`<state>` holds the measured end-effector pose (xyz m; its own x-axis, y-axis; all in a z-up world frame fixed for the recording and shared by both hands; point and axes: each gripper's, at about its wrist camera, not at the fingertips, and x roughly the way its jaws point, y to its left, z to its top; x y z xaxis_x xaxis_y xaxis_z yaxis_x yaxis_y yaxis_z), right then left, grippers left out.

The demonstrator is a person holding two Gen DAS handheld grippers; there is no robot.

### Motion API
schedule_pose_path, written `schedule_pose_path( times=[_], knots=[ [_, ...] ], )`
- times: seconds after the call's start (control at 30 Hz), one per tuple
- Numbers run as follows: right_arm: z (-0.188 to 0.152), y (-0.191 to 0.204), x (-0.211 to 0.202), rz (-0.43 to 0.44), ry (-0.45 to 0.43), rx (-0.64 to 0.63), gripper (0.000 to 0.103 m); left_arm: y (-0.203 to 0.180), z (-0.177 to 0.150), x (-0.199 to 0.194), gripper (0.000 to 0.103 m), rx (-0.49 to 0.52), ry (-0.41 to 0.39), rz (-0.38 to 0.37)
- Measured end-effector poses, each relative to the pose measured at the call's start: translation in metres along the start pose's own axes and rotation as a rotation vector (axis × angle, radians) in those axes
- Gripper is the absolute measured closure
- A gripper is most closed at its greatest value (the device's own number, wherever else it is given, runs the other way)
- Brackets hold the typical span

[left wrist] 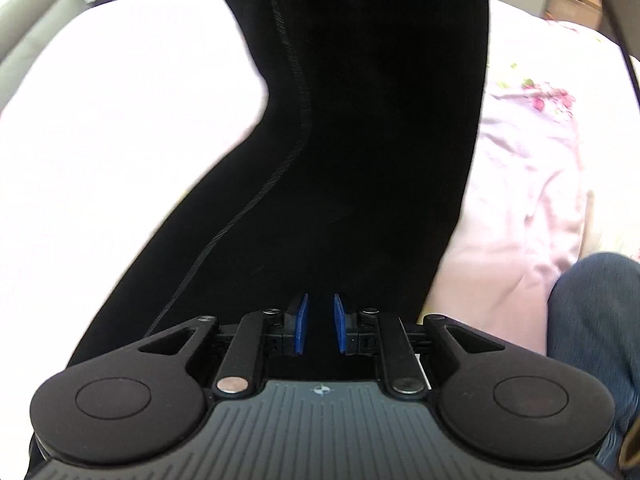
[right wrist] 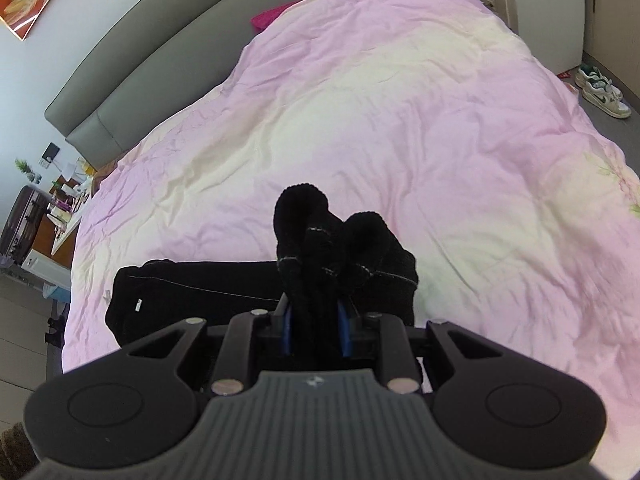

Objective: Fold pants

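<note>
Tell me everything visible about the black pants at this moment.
The black pants are a soft, matte knit with thin grey seam lines. In the left wrist view a long leg stretches away from the left gripper. The right gripper clamps bunched cuffs, while the waist end, bearing a small white tag, lies on the pink duvet.

left claw (left wrist: 320,326): black, blue pads | right claw (right wrist: 316,330): same | ribbed grey housing, silver screws

Both wrist views look steeply down, close over the bed (right wrist: 400,120) (shared ground).
</note>
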<state>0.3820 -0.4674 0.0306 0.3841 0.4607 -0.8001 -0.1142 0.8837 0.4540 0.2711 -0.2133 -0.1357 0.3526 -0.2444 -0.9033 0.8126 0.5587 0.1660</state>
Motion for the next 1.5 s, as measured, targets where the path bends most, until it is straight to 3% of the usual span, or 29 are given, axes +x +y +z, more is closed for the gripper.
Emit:
schedule_pose_path(
  times=[0.17, 0.33, 0.57, 0.7, 0.77, 0.87, 0.93, 1.0, 1.2, 1.3, 1.37, 1.5],
  knots=[
    [0.004, 0.071, 0.044, 0.04, 0.03, -0.044, 0.085, 0.042, -0.058, -0.038, 0.081, -0.125, 0.01, 0.088],
    [-0.008, 0.126, 0.119, 0.039, 0.073, -0.018, 0.085, 0.075, -0.106, -0.063, 0.081, -0.276, 0.03, 0.146],
    [-0.04, 0.165, 0.237, -0.017, 0.197, 0.021, 0.084, 0.107, -0.168, -0.07, 0.08, -0.427, 0.04, 0.161],
    [-0.057, 0.176, 0.284, -0.048, 0.246, -0.017, 0.077, 0.122, -0.172, -0.071, 0.079, -0.469, 0.022, 0.161],
    [-0.061, 0.182, 0.293, -0.042, 0.26, -0.037, 0.068, 0.125, -0.174, -0.074, 0.075, -0.487, -0.001, 0.156],
    [-0.063, 0.194, 0.289, -0.008, 0.272, -0.097, 0.066, 0.14, -0.181, -0.069, 0.075, -0.518, -0.046, 0.145],
    [-0.066, 0.201, 0.276, -0.01, 0.246, -0.167, 0.056, 0.142, -0.179, -0.069, 0.075, -0.543, -0.076, 0.133],
    [-0.074, 0.204, 0.263, -0.01, 0.221, -0.239, 0.053, 0.143, -0.177, -0.067, 0.075, -0.552, -0.094, 0.126],
    [-0.12, 0.193, 0.274, -0.021, 0.267, -0.338, 0.051, 0.134, -0.169, -0.051, 0.075, -0.542, -0.059, 0.151],
    [-0.135, 0.197, 0.289, -0.028, 0.236, -0.404, 0.048, 0.131, -0.175, -0.05, 0.075, -0.546, -0.049, 0.148],
    [-0.14, 0.2, 0.298, -0.082, 0.215, -0.448, 0.075, 0.13, -0.175, -0.057, 0.075, -0.546, -0.052, 0.153],
    [-0.137, 0.195, 0.284, -0.01, 0.195, -0.373, 0.086, 0.14, -0.176, -0.068, 0.075, -0.608, -0.085, 0.113]
  ],
)
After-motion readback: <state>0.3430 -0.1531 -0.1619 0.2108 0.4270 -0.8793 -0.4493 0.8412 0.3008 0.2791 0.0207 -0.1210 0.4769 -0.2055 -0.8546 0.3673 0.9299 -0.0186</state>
